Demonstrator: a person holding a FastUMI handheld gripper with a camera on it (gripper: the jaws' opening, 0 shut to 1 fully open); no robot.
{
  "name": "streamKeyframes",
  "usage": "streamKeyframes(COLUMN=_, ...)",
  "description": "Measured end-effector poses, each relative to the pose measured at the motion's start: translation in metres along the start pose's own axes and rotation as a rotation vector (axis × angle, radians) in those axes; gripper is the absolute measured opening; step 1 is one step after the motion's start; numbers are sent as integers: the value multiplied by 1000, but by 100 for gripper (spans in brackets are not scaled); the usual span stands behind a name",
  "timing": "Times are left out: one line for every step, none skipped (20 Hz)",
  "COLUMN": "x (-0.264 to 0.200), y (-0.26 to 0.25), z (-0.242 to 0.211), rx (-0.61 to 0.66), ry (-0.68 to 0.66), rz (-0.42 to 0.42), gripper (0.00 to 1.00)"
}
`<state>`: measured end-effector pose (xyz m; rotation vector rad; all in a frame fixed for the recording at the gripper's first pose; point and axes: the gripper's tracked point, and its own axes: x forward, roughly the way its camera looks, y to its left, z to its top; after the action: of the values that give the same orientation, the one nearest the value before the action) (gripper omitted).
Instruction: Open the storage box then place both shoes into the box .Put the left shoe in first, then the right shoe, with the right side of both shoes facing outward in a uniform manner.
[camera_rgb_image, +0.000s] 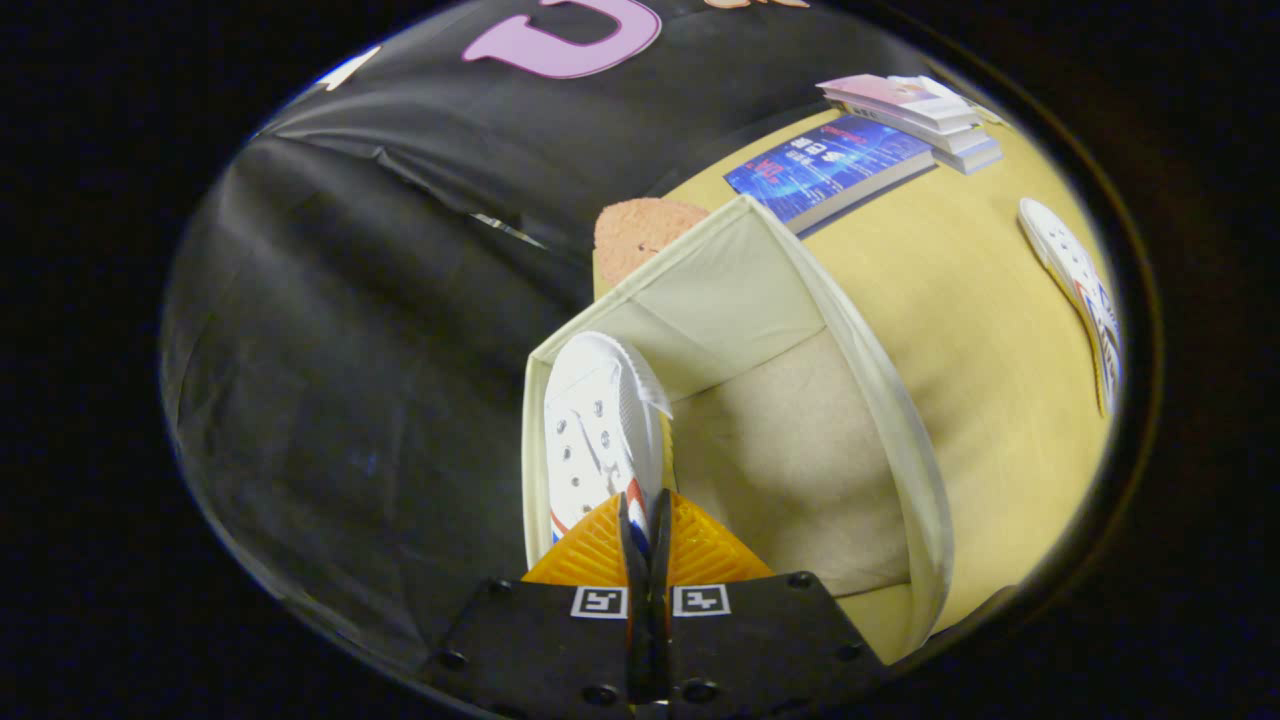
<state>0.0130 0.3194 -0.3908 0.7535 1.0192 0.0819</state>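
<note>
A white canvas shoe with red and blue stripes stands on its side inside the open cream fabric storage box, against the box's left wall. My gripper is shut on the shoe's heel edge, which is pinched between the two fingers. The box's beige floor lies bare to the right of the shoe. A second white shoe with the same stripes lies on the yellow table, far off to the right of the box.
A blue book and a small stack of books lie on the yellow table beyond the box. A pinkish-orange sponge-like pad sits just behind the box's far corner. The black cloth wall hangs to the left.
</note>
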Motion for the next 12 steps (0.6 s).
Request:
streamKeyframes(x=6, y=-4, z=-1, rx=-1, ry=6, rz=-21, gripper=3)
streamKeyframes(x=11, y=-10, z=-4, rx=-1, ry=18, rz=-48, gripper=3)
streamKeyframes(x=16, y=-18, z=-7, rx=-6, ry=24, rz=-84, gripper=3)
streamKeyframes(x=20, y=-25, z=-8, rx=-19, ry=28, rz=-115, gripper=3)
streamKeyframes(x=23, y=-29, z=-8, rx=-26, ry=30, rz=-138, gripper=3)
streamKeyframes(x=24, y=-31, z=-12, rx=-32, ry=43, rz=-152, gripper=3)
streamKeyframes(x=26, y=-33, z=-14, rx=-30, ry=70, rz=-168, gripper=4)
streamKeyframes(x=26, y=-37, z=-18, rx=-20, ry=92, rz=-190, gripper=5)
streamKeyframes(x=27, y=-40, z=-20, rx=-16, ry=108, rz=-212, gripper=7)
streamKeyframes(x=28, y=-43, z=-20, rx=-19, ry=112, rz=-224, gripper=7)
streamKeyframes(x=28, y=-45, z=-22, rx=-25, ry=120, rz=-226, gripper=7)
streamKeyframes(x=27, y=-46, z=-23, rx=-30, ry=131, rz=-220, gripper=7)
